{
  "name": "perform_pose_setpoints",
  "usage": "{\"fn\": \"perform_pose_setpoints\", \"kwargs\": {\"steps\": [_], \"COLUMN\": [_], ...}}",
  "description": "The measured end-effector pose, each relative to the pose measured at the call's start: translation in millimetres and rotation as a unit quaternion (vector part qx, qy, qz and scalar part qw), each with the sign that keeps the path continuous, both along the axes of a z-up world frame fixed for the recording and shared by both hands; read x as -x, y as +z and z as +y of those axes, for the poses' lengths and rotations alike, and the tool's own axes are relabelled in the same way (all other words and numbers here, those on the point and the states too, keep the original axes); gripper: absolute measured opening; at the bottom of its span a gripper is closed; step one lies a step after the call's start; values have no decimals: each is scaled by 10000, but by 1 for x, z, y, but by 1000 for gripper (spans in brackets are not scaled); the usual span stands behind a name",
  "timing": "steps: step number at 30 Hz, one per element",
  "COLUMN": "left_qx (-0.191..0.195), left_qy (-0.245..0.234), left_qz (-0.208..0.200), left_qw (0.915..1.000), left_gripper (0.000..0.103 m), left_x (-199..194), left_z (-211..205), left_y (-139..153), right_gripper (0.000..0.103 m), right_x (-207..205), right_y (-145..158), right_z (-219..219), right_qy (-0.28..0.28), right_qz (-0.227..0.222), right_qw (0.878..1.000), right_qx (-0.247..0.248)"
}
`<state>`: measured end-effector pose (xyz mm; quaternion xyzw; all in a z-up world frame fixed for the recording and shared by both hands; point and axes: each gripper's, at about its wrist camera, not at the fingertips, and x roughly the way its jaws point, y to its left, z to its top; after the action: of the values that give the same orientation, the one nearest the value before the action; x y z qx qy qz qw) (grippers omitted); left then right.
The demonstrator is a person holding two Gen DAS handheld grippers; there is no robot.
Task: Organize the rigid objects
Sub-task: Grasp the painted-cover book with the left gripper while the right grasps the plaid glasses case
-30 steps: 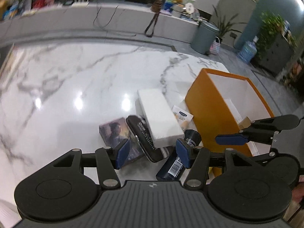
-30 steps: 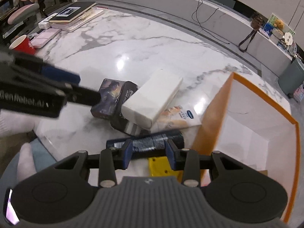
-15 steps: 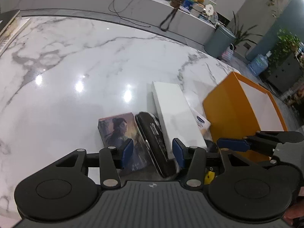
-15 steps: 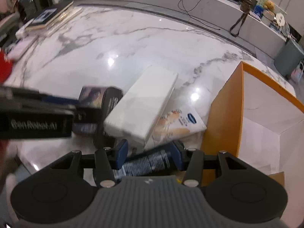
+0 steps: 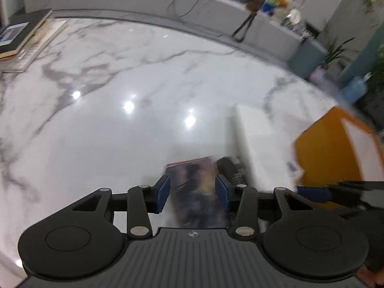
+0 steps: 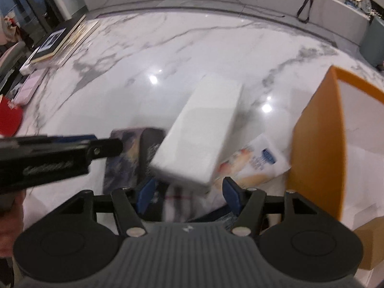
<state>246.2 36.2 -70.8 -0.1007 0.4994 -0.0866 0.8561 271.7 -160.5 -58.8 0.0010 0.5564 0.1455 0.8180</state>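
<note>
Both claws have dropped closer to the clutter on the marble tabletop (image 5: 100,110) than a second ago. The left claw (image 5: 192,193) has slid sideways off the black case (image 5: 231,171), and the picture-covered box (image 5: 196,187) now lies between its blue pads. Its jaws are closing, but I cannot tell through the blur whether the pads press the box yet; a little daylight seems to remain on the left side. The right claw (image 6: 188,193) is opening. It has left the dark bottle, and the near end of the white box (image 6: 201,132) now sits just ahead of its parted jaws, not gripped. The printed packet (image 6: 254,165) lies to that claw's right, touching the orange bin (image 6: 316,144) further right. My reading: each claw has picked a new target, and nothing is secured yet.
</note>
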Motion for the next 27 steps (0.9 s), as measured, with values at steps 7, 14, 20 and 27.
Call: {"fn": "perform_pose_setpoints", "kwargs": {"steps": [7, 14, 20, 27], "left_qx": [138, 196, 183, 130], "left_qy": [110, 15, -76, -205], "left_qz": [355, 376, 364, 366], "left_qw": [9992, 9991, 9991, 9990], "left_gripper": [51, 47, 44, 39], "left_x": [2, 6, 9, 10], "left_z": [5, 4, 0, -4], "left_y": [-17, -20, -19, -18], "right_gripper": [69, 68, 53, 52], "right_x": [15, 33, 41, 33], "right_y": [-5, -4, -11, -18], "right_z": [24, 44, 54, 59], "right_qy": [367, 809, 1032, 1045], "right_qz": [-248, -548, -285, -538], "right_qw": [9985, 9918, 9906, 9889], "right_qx": [333, 825, 856, 914]}}
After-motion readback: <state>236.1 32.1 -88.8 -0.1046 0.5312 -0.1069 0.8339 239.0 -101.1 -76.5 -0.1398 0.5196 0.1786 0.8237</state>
